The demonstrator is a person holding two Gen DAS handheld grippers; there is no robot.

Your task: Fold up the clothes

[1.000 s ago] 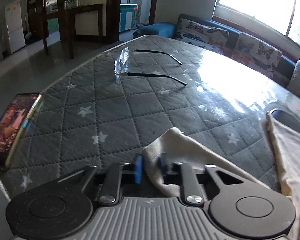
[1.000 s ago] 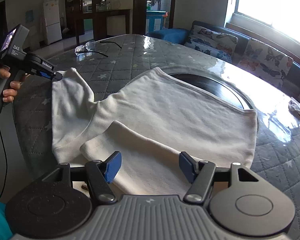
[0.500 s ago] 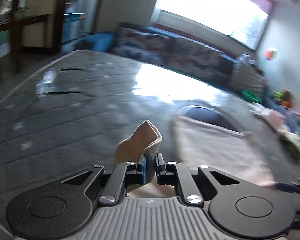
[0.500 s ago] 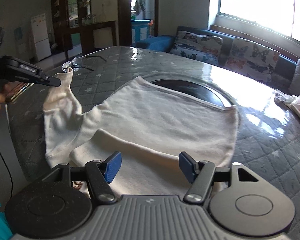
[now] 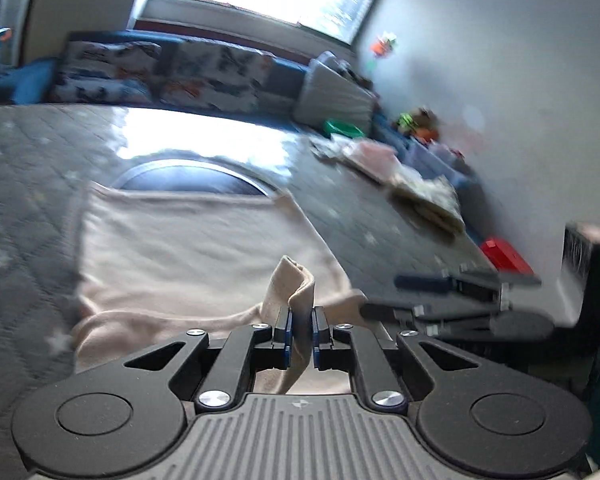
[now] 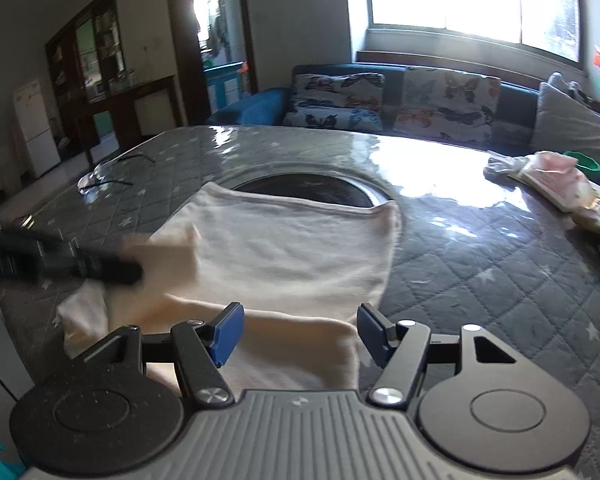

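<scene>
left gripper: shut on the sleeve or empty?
Shut on it: the left gripper pinches the cream sleeve between its blue pads.

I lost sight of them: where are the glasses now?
In the right wrist view, the glasses lie at the table's far left, beyond the cream garment.
</scene>
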